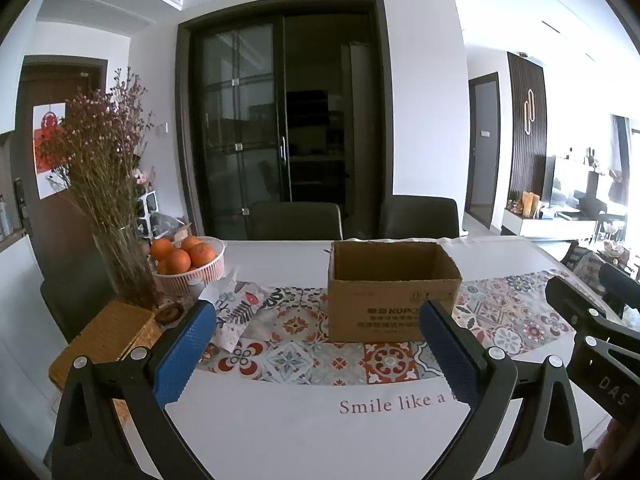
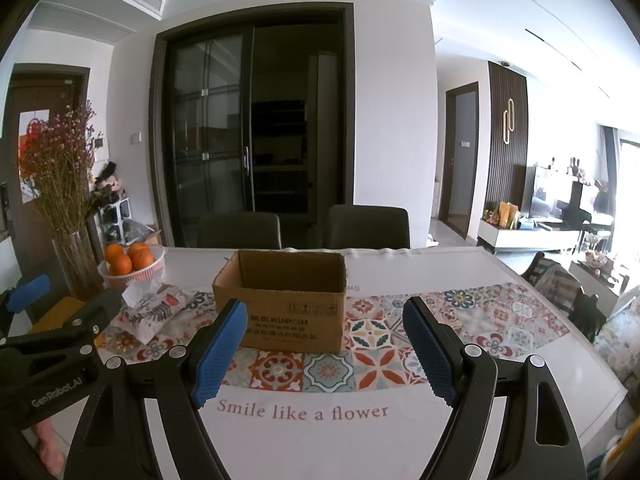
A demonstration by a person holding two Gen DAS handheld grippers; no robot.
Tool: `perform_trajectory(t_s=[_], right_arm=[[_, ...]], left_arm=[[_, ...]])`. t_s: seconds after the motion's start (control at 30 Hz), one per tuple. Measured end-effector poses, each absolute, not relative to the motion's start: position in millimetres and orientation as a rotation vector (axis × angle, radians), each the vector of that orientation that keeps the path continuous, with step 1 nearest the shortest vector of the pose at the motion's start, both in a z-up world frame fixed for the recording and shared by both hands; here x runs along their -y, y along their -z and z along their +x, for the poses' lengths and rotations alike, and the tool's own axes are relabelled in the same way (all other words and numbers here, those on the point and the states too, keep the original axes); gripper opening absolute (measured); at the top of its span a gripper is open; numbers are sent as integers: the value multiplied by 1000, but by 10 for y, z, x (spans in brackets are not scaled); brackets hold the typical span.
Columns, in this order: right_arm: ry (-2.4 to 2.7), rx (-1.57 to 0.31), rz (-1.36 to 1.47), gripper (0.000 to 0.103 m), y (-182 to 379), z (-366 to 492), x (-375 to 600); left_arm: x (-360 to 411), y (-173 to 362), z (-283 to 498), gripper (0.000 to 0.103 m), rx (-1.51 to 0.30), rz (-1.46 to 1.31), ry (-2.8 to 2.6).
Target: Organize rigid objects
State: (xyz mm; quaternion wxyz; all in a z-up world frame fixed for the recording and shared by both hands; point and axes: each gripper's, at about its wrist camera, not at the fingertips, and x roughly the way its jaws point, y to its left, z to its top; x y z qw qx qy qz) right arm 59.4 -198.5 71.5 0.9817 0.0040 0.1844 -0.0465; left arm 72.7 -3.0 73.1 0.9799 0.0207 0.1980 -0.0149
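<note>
An open brown cardboard box point(image 1: 392, 292) point(image 2: 284, 300) stands on the patterned strip of the tablecloth, a short way beyond both grippers. What lies inside it is hidden from both views. My left gripper point(image 1: 316, 312) is open over the white part of the cloth, blue pads apart and nothing between them. My right gripper point(image 2: 324, 312) is open too, with only the cloth and the box front showing between its pads. The right gripper's black body point(image 1: 592, 320) shows at the right edge of the left wrist view, and the left gripper's body point(image 2: 60, 332) at the left of the right wrist view.
At the left stand a white basket of oranges point(image 1: 188, 260) point(image 2: 134, 264), a glass vase of dried flowers point(image 1: 120, 256) point(image 2: 76, 264), a patterned tissue pack point(image 2: 150, 312) and a woven box point(image 1: 112, 336). Two dark chairs point(image 2: 368, 226) sit behind the table point(image 1: 304, 432).
</note>
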Motion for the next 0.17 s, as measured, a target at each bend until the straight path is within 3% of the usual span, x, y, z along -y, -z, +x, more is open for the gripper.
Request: perform_trajectory(t_s=[0.17], right_arm=[[92,-372,8,81,-720,590,1989]], left_arm=[[24,-720,739,103,-402,37,41]])
